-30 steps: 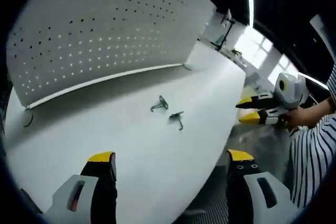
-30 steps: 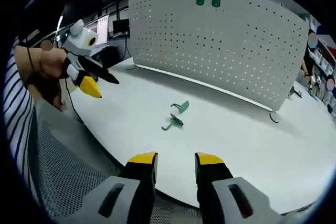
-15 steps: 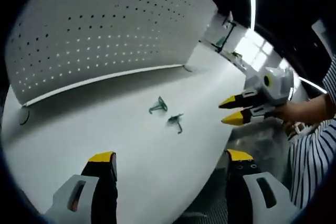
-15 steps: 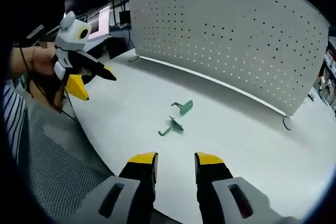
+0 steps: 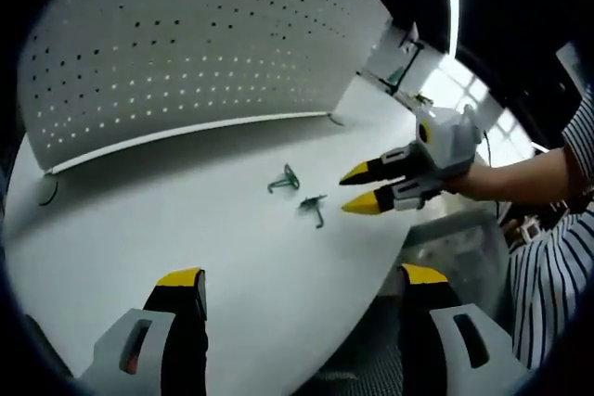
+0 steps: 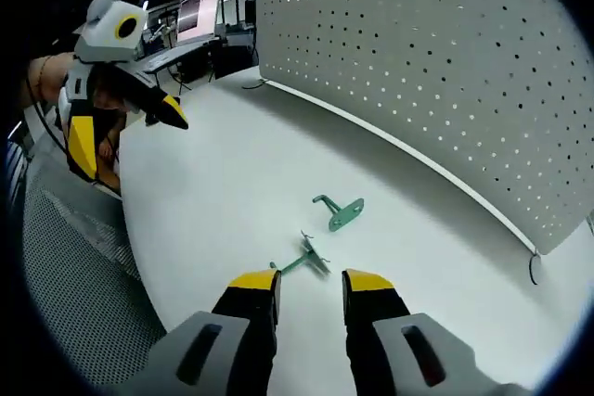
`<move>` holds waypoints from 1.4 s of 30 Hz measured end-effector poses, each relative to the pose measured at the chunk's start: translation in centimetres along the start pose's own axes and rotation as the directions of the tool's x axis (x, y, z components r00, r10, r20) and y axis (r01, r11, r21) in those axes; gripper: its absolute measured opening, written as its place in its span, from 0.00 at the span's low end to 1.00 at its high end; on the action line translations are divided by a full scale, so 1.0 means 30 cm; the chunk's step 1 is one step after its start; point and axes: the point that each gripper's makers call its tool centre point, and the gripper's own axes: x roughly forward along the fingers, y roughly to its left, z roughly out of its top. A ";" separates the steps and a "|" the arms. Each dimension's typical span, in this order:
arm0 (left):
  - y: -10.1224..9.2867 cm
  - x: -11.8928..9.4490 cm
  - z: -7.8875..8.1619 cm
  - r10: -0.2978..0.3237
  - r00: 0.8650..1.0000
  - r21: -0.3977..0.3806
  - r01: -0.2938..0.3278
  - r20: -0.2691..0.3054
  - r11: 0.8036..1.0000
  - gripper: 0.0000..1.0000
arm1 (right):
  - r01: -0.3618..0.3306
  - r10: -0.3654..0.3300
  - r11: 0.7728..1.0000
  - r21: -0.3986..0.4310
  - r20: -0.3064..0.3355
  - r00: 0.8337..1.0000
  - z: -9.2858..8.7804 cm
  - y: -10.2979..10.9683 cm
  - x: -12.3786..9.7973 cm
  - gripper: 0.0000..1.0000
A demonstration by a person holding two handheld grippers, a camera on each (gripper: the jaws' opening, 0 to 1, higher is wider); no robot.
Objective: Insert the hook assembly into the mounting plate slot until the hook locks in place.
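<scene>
Two green hooks lie on the white worktop (image 6: 213, 183), near its middle and just apart from each other: the nearer hook (image 6: 304, 259) (image 5: 313, 210) sits right ahead of your right hand-held gripper (image 6: 310, 287) (image 5: 357, 188), whose jaws stand narrowly apart and hold nothing. The farther hook (image 6: 340, 211) (image 5: 284, 179) rests closer to the upright white pegboard (image 6: 445, 71) (image 5: 186, 44) at the far edge. Your left hand-held gripper (image 5: 302, 277) (image 6: 125, 127) hovers wide and empty, well back from both hooks.
</scene>
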 end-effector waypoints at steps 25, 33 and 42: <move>-0.016 -0.023 0.000 0.006 1.000 -0.034 -0.006 0.022 0.999 0.85 | -0.112 0.081 0.973 -0.201 -0.155 0.985 -0.033 -0.022 0.100 0.12; -0.021 -0.037 -0.018 0.008 1.000 -0.046 -0.007 0.015 0.999 0.85 | -0.158 0.121 0.964 -0.216 -0.172 0.978 -0.032 -0.002 0.122 0.04; -0.012 -0.047 -0.024 0.022 1.000 -0.058 -0.021 0.016 0.998 0.84 | -0.152 0.116 0.965 -0.215 -0.171 0.978 -0.039 0.010 0.116 0.01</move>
